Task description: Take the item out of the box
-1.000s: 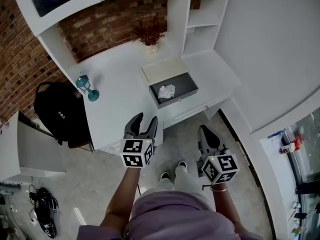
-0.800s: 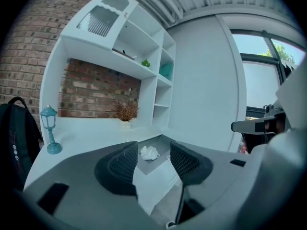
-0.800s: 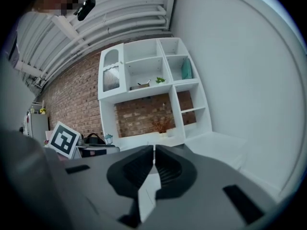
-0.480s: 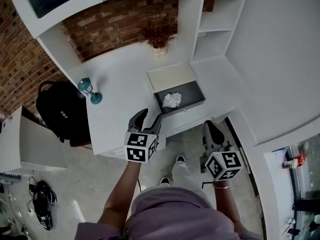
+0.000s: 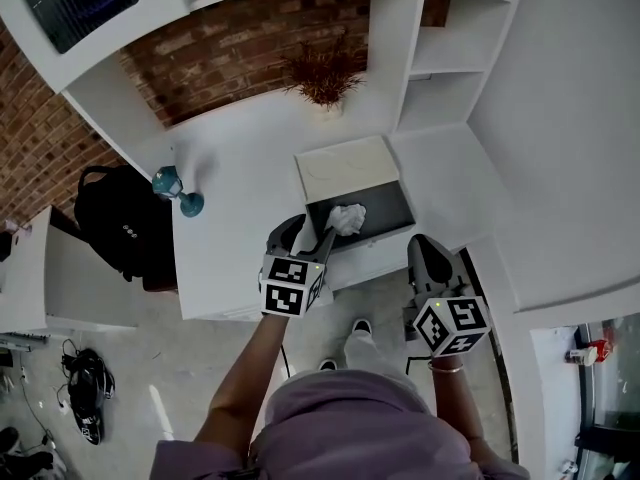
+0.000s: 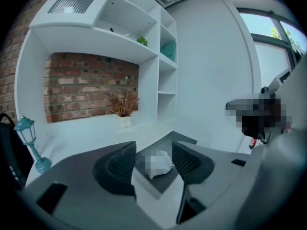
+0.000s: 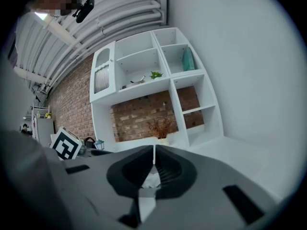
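Note:
A dark grey box (image 5: 388, 200) lies on the white desk (image 5: 240, 178), its pale lid (image 5: 346, 162) folded back. Inside rests a crumpled white item (image 5: 347, 218). My left gripper (image 5: 306, 234) hovers over the desk's front edge, just short of the box's left front corner, and its jaws are opening. In the left gripper view the left gripper (image 6: 153, 152) frames the white item (image 6: 158, 164), which lies farther off in the box (image 6: 144, 183); nothing is between the pads. My right gripper (image 5: 421, 249) hangs shut in front of the desk, empty, and the right gripper view shows the right gripper (image 7: 153, 158) with its jaws together.
A teal lantern (image 5: 178, 190) stands at the desk's left and a potted dried plant (image 5: 325, 76) at the back by the brick wall. White shelves (image 5: 440, 58) rise at the right. A black backpack (image 5: 125, 230) sits left of the desk. The person's shoes are on the floor below.
My left gripper has moved forward from in front of the desk to the box's near corner, with its jaws wider. The right gripper has crept forward slightly.

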Demonstrator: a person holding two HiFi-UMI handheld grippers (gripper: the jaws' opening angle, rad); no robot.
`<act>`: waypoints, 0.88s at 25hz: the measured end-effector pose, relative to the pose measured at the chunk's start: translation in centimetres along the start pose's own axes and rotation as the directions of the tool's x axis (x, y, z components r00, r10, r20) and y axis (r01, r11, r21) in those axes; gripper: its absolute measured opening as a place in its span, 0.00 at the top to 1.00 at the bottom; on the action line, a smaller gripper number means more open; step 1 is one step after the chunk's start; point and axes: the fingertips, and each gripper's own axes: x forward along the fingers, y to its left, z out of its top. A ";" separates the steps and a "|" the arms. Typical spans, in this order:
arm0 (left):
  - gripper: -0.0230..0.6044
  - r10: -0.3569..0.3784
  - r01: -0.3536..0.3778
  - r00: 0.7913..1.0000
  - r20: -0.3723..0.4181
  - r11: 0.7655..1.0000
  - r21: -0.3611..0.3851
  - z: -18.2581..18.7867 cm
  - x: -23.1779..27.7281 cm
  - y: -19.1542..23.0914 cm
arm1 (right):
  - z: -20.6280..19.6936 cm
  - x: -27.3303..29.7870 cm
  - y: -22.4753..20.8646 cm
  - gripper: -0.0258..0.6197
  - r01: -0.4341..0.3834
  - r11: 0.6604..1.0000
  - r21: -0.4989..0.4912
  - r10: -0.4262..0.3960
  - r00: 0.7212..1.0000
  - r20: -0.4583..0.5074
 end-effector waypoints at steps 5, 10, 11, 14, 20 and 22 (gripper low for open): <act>0.61 -0.021 0.022 0.998 -0.063 1.000 0.010 -0.5 2.8 -0.2 | 0.0 1.8 -1.6 0.96 -0.012 1.000 0.014 0.012 1.000 -0.009; 0.61 -0.044 0.052 0.990 -0.136 0.997 0.058 -1.0 5.7 -0.9 | -0.1 2.7 -3.1 0.96 -0.015 0.999 0.034 0.016 1.000 -0.019; 0.61 -0.044 0.056 0.988 -0.150 0.996 0.076 -1.2 6.2 -1.0 | -0.1 2.8 -3.4 0.96 -0.014 0.999 0.037 0.014 1.000 -0.021; 0.61 -0.044 0.073 0.978 -0.201 0.988 0.136 -1.8 7.8 -1.1 | -0.1 3.1 -4.2 0.96 -0.009 0.999 0.045 0.010 1.000 -0.025; 0.61 -0.063 0.129 0.944 -0.324 0.974 0.188 -3.7 9.9 -1.3 | -0.1 3.3 -5.5 0.96 -0.002 0.999 0.054 0.004 1.000 -0.025; 0.61 -0.064 0.148 0.929 -0.364 0.967 0.208 -4.2 10.2 -1.5 | -0.1 3.4 -5.8 0.96 -0.001 0.998 0.058 0.003 1.000 -0.027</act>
